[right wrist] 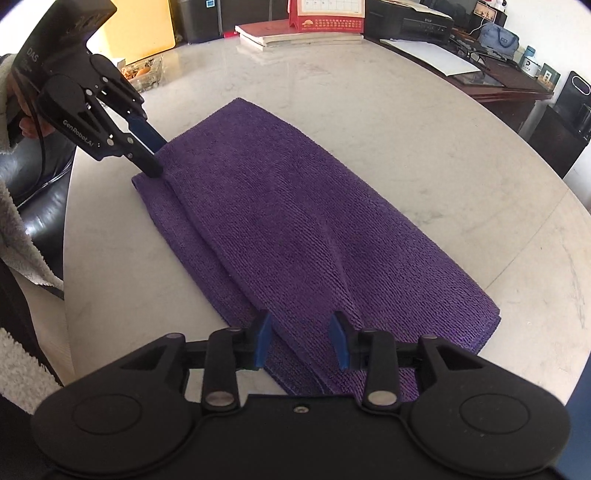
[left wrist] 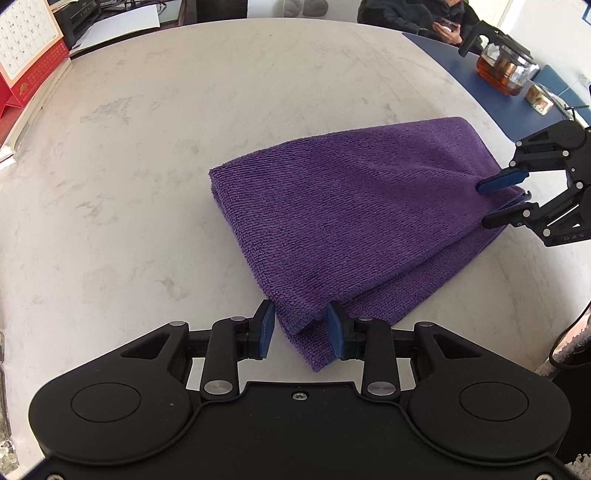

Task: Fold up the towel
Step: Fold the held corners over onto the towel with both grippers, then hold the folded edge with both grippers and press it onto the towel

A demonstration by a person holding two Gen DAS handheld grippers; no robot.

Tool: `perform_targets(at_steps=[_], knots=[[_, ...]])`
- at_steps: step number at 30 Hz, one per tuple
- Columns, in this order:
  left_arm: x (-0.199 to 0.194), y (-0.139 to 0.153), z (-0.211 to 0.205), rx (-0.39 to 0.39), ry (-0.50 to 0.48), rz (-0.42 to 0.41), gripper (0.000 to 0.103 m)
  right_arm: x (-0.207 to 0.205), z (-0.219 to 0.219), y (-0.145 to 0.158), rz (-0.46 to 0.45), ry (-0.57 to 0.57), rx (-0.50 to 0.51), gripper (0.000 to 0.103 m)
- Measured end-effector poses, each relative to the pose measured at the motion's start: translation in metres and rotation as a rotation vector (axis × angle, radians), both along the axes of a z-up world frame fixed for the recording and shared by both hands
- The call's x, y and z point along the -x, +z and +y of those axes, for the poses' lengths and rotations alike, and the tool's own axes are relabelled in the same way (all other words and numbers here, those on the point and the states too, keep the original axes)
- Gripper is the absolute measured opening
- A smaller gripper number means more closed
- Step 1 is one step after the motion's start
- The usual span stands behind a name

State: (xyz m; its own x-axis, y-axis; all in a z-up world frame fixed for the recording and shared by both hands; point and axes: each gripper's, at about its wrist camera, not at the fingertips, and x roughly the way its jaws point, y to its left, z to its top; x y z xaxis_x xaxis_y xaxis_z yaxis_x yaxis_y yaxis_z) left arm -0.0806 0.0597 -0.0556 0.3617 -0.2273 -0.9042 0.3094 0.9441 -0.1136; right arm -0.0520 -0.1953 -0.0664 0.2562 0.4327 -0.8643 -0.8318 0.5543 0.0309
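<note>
A purple towel (left wrist: pixel 351 206) lies folded in layers on the pale marble table (left wrist: pixel 166 129); it also shows in the right wrist view (right wrist: pixel 288 221). My left gripper (left wrist: pixel 301 332) is open, its blue pads either side of the towel's near corner. My right gripper (right wrist: pixel 301 341) is open too, its pads astride the other end of the towel. Each gripper shows in the other's view: the right one (left wrist: pixel 485 203) at the towel's far right corner, the left one (right wrist: pixel 155 158) at the far left corner.
A red desk calendar (left wrist: pixel 26 55) and papers stand at the table's far left. A glass teapot (left wrist: pixel 506 70) sits on a blue table at the right, with a seated person (left wrist: pixel 417 14) behind. Books (right wrist: pixel 295 35) and a printer (right wrist: pixel 410 18) lie beyond the table.
</note>
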Motion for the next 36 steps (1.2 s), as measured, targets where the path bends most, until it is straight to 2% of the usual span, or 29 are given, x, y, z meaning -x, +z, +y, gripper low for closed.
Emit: perform_targets(at_steps=[3, 4, 7, 13, 19, 26, 36], knots=[[-0.003, 0.0, 0.002, 0.022, 0.02, 0.016, 0.02, -0.002, 0.0, 0.0, 0.007, 0.004, -0.009, 0.033], [-0.004, 0.0, 0.003, 0.028, 0.029, 0.02, 0.012, -0.003, 0.0, 0.0, 0.009, 0.005, -0.013, 0.033], [-0.007, 0.002, 0.008, 0.063, 0.066, 0.036, 0.006, 0.001, -0.001, -0.005, 0.014, 0.011, -0.024, 0.033], [-0.01, 0.005, 0.015, 0.157, 0.13, 0.069, 0.004, 0.0, -0.006, -0.005, 0.023, 0.016, -0.049, 0.033], [-0.004, 0.023, 0.009, 0.173, 0.107, 0.031, 0.004, -0.001, -0.011, -0.004, 0.03, 0.026, -0.063, 0.033], [0.009, 0.04, 0.014, 0.267, 0.142, 0.035, 0.004, -0.005, -0.01, -0.003, 0.037, 0.051, -0.059, 0.033], [0.01, 0.006, 0.017, 0.218, 0.172, 0.118, 0.004, -0.008, -0.007, -0.001, 0.038, 0.086, -0.027, 0.033]])
